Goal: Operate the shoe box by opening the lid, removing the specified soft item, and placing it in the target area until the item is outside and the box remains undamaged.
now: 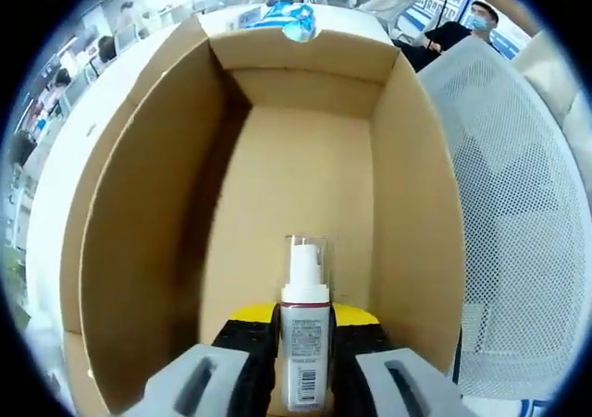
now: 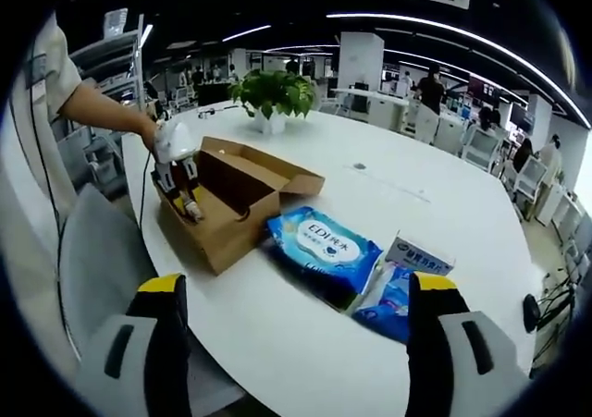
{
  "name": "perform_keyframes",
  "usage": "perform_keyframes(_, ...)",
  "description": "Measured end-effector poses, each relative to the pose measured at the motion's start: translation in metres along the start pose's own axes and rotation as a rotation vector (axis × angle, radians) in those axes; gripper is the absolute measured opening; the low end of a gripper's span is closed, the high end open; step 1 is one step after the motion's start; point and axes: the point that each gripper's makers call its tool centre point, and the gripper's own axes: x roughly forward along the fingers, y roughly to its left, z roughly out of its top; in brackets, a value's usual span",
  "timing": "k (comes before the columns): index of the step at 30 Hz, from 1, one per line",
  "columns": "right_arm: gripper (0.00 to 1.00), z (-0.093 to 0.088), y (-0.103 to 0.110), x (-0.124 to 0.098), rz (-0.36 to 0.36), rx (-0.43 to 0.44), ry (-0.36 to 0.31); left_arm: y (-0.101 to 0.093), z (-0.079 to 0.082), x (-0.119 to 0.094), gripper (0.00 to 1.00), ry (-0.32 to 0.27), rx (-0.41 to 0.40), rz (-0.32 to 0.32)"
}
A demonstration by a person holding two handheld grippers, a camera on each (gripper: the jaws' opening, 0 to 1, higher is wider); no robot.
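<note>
The box (image 1: 305, 186) stands open, and the left gripper (image 1: 304, 361) at lower centre clamps its jaws on a spray bottle (image 1: 304, 343) above the box floor. The right gripper view adds the white desk (image 2: 416, 195), with 2 wipe packs (image 2: 324, 251) at centre, already outside. The right gripper (image 2: 296, 343) holds its jaws wide and empty, so I judge removal partly done.

- The left gripper (image 1: 304, 366) has its two jaws closed tight on a small pump bottle (image 1: 304, 343).
- The bottle stands straight up between the jaws, with a white pump, a clear cap and a grey label.
- Past the bottle is a brown cardboard box (image 1: 139, 241), open, and the view looks down inside it.
- The box sits on a white worktop (image 1: 69, 149).
- A blue packet (image 1: 291, 15) lies by the far edge of the box.
- A white mesh chair (image 1: 518, 204) is beside the box on the right.
</note>
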Motion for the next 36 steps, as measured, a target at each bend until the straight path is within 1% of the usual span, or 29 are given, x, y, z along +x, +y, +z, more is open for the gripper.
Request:
perform_keyframes(8, 0.94, 0.001, 0.002, 0.000, 0.005, -0.005, -0.002, 0.001, -0.001, -0.001, 0.20, 0.002, -0.019, 0.022)
perform_keyframes(14, 0.94, 0.004, 0.001, 0.000, 0.006, -0.003, -0.012, 0.002, 0.000, -0.004, 0.19, -0.015, -0.043, 0.031)
perform_keyframes(23, 0.92, 0.007, 0.005, 0.000, 0.019, -0.008, -0.017, 0.002, 0.004, -0.009, 0.19, -0.037, -0.055, 0.044)
perform_keyframes(29, 0.90, 0.009, 0.007, 0.001, 0.028, -0.007, -0.026, 0.002, 0.013, -0.016, 0.19, -0.070, -0.069, 0.054)
perform_keyframes(30, 0.90, 0.010, 0.007, 0.001, 0.030, -0.007, -0.027, 0.000, 0.016, -0.020, 0.19, -0.076, -0.070, 0.057)
perform_keyframes(36, 0.89, 0.012, 0.010, 0.003, 0.041, -0.008, -0.034, 0.000, 0.027, -0.026, 0.19, -0.113, -0.074, 0.068)
